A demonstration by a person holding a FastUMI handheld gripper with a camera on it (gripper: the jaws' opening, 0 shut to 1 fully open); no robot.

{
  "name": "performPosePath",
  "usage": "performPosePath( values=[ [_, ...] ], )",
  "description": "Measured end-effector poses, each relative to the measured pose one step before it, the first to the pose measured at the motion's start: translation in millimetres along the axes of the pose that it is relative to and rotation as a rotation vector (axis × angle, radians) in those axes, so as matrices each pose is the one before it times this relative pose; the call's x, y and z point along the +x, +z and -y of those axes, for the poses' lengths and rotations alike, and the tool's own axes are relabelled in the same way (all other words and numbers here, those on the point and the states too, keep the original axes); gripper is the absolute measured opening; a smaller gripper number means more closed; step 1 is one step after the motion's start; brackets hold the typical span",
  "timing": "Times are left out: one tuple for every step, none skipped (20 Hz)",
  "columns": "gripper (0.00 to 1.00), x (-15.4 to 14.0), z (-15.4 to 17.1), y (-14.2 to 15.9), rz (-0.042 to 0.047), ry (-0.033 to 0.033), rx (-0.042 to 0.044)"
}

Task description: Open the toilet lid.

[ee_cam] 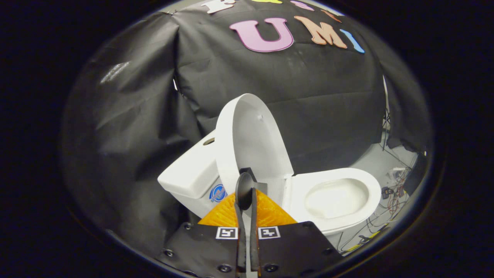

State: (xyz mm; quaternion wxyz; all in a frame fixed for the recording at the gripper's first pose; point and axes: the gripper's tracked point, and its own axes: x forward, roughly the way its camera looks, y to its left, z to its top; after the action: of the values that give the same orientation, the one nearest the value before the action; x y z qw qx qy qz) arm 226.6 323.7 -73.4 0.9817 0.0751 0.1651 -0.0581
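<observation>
A white toilet stands tilted in this view, against the black cloth wall. Its lid is raised and stands nearly upright, leaning back toward the tank. The seat lies down around the open bowl, to the right of the fingers. My gripper is shut, its two fingers pressed together with only a thin slit between them. The tips lie over the lid's lower edge near the hinge. I cannot tell whether they touch the lid.
Loose cables and small electronics lie on the pale floor beyond the bowl to the right. Black cloth closes in the space behind and to the left of the tank.
</observation>
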Motion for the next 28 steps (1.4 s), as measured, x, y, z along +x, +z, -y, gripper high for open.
performPosePath(
  values=[
    [0.05,0.50,-4.37,-0.88,-0.00295,0.01050,0.00853],
    [0.05,0.57,-5.77,-1.66,-0.00383,0.01137,-0.00044],
    [0.05,0.94,-3.27,-1.68,-0.00285,0.00992,-0.01014],
    [0.05,0.73,3.69,-0.16,0.01349,-0.00635,-0.01568],
    [0.05,-3.31,5.39,5.07,0.03130,-0.02374,-0.00341],
    [0.05,-3.29,5.20,3.31,0.02449,-0.01859,0.00643],
    [0.05,-0.44,2.01,-0.10,0.01882,-0.00935,0.01264],
    [0.05,1.49,-0.52,-3.24,0.00649,0.00486,0.00997],
    [0.04,0.47,-2.49,-0.90,-0.00109,0.01409,-0.00180],
    [0.05,1.51,-7.72,-0.44,-0.00102,0.03281,0.00013],
    [0.08,-0.20,-2.76,-3.22,-0.00751,0.00471,-0.01931],
    [0.11,-1.36,-2.84,1.28,-0.00380,0.01434,-0.01667],
    [0.11,-3.27,-9.42,3.61,0.01772,0.04783,-0.01019],
    [0.22,-2.69,-6.54,3.33,0.02067,0.02886,-0.01047],
    [0.34,-4.25,-5.25,5.65,0.02457,0.01935,-0.01549],
    [0.46,-6.62,-0.29,5.23,0.01938,0.00081,-0.01629],
    [0.58,-7.05,1.41,5.55,0.01230,-0.00368,-0.01962],
    [0.69,-4.98,3.04,2.66,0.00778,-0.00373,-0.00928],
    [0.81,-5.94,2.46,5.10,0.01230,0.00734,-0.00266],
    [0.93,-5.09,-0.85,2.85,0.01138,0.01471,0.00567],
    [0.93,-5.08,1.29,3.46,0.00974,0.01414,0.00588],
    [0.94,-4.17,3.45,3.64,0.00607,0.00152,0.00319],
    [0.95,-4.88,3.85,1.59,0.00068,-0.00147,-0.00875],
    [0.95,-3.31,2.11,2.25,0.00166,0.00424,-0.00876],
    [0.96,-3.28,-0.19,4.46,0.00643,0.01362,-0.00929],
    [0.97,-4.80,2.06,1.79,0.00350,0.01262,-0.01347],
    [0.98,-5.81,2.80,1.23,-0.00155,0.01305,-0.00989],
    [0.98,-4.59,1.64,-0.03,-0.00187,0.01650,-0.00373]
  ],
)
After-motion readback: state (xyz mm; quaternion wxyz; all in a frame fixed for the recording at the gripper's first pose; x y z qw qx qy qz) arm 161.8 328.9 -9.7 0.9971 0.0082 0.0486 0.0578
